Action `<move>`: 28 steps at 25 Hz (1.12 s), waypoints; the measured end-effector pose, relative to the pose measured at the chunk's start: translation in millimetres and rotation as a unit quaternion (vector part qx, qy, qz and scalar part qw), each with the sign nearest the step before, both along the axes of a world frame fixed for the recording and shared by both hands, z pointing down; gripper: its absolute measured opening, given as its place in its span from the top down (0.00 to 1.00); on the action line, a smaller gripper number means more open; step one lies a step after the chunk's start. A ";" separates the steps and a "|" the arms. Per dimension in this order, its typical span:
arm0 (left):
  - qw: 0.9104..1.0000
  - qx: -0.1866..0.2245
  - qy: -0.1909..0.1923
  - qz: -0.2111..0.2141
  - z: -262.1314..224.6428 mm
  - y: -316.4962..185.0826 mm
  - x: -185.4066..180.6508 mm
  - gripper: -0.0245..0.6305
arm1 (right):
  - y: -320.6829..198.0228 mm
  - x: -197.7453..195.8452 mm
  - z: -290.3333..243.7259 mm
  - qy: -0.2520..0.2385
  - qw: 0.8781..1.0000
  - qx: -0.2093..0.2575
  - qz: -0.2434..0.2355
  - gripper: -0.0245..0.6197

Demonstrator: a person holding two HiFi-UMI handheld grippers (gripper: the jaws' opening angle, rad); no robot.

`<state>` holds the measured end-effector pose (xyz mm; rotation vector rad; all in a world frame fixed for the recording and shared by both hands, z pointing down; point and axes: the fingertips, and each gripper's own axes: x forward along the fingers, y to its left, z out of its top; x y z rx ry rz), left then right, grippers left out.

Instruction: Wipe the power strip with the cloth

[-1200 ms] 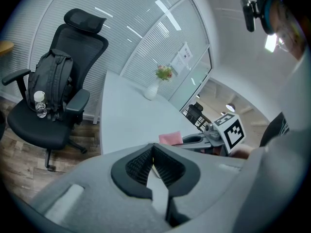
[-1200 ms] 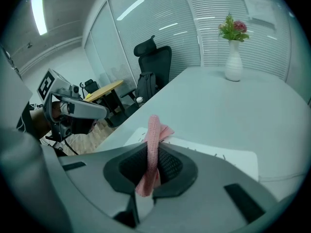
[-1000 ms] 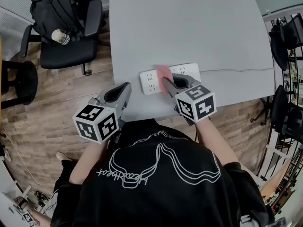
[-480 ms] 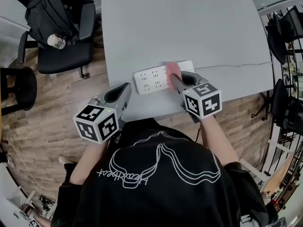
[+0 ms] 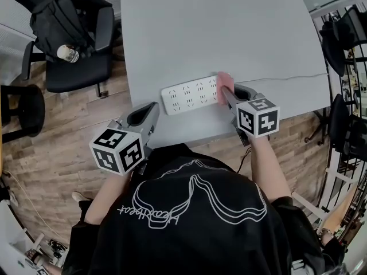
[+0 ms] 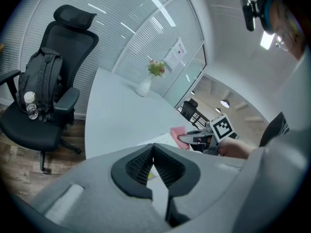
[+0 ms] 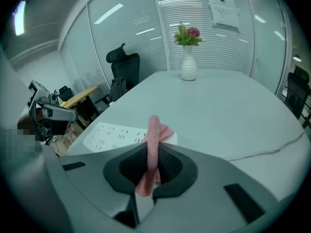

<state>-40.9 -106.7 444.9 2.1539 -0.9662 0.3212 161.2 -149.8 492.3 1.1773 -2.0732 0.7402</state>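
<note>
A white power strip [image 5: 189, 94] lies near the front edge of the grey table [image 5: 218, 33]; it also shows in the right gripper view as the power strip [image 7: 116, 134]. My right gripper [image 5: 227, 96] is shut on a pink cloth [image 5: 224, 88], which rests on the strip's right end. The folded cloth [image 7: 153, 144] stands pinched between the right jaws. My left gripper [image 5: 146, 114] hangs off the table's front left, shut and empty, well left of the strip. In the left gripper view the jaws [image 6: 153, 152] meet with nothing between them.
A thin cable [image 5: 287, 78] runs right from the strip across the table. A white vase with flowers [image 7: 188, 57] stands at the far end. A black office chair [image 5: 69, 33] carrying a backpack and a bottle stands left of the table on wooden floor.
My right gripper has dragged the pink cloth rightward along the strip, from near its middle to its right end. The left gripper has stayed in place.
</note>
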 end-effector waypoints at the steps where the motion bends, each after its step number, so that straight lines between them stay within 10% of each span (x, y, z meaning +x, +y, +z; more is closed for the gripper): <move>1: 1.000 0.000 -0.001 0.000 0.0 1.1 0.3 0.94 | 0.0 5.0 0.0 0.000 1.000 0.001 0.004 0.90; 20: 1.000 0.012 -0.016 -0.019 -16.4 19.3 -7.3 0.94 | 2.8 58.1 -5.6 0.021 0.999 0.021 0.041 0.90; 28: 0.999 0.028 -0.009 -0.032 -37.0 24.3 -8.1 0.94 | 5.9 45.0 -49.2 -0.035 0.994 0.103 0.026 0.90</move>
